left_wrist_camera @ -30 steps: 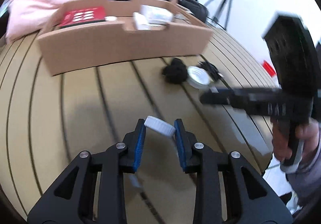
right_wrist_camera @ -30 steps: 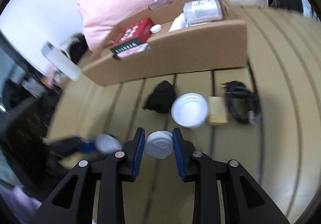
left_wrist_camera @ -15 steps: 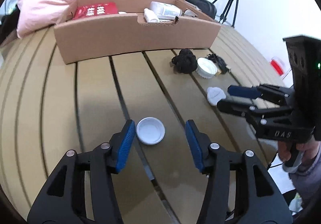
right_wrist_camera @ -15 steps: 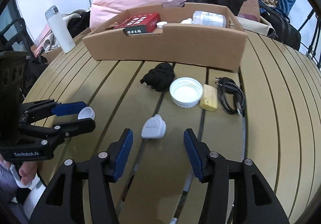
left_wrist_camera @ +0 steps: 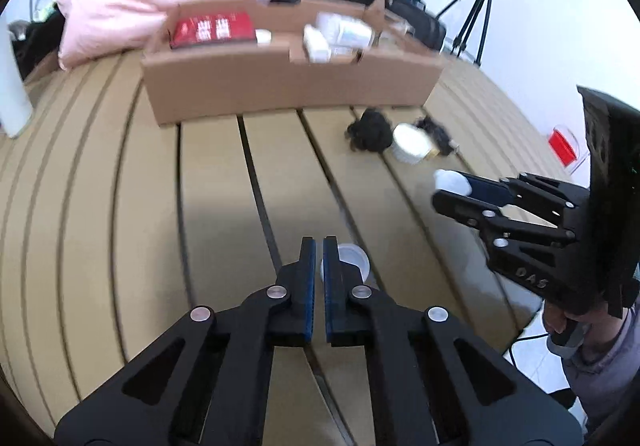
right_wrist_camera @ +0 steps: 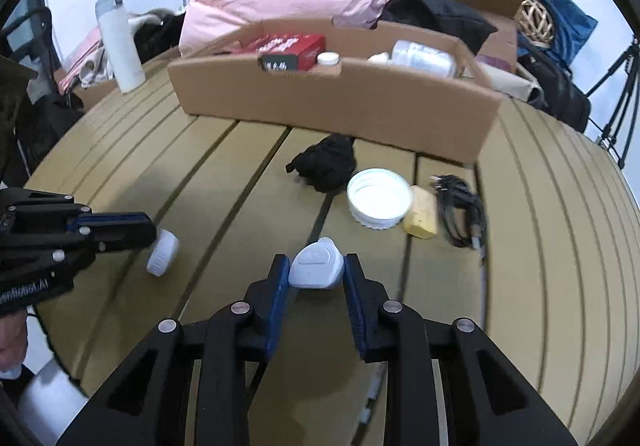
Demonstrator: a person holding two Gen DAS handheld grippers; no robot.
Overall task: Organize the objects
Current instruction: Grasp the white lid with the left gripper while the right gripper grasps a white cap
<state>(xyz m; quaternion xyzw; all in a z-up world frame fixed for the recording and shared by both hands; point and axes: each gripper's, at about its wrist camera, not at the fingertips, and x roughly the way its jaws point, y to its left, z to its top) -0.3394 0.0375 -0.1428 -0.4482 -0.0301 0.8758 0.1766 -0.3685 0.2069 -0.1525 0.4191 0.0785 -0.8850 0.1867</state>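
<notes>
- Firmly pinched between the right gripper [right_wrist_camera: 316,260] pads: white plastic piece [right_wrist_camera: 316,270], low over the slatted table [right_wrist_camera: 540,246].
- Small cap [right_wrist_camera: 162,252] apparently nipped by its rim in the left gripper [left_wrist_camera: 319,242], jaws nearly together.
- Lift both level, clear the cardboard box [right_wrist_camera: 320,102] wall, then release inside.

Bare slats [right_wrist_camera: 224,174] left; clutter (right) [right_wrist_camera: 380,198]

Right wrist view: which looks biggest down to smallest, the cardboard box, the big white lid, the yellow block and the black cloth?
1. cardboard box
2. black cloth and big white lid: look alike, not ranked
3. yellow block
</notes>
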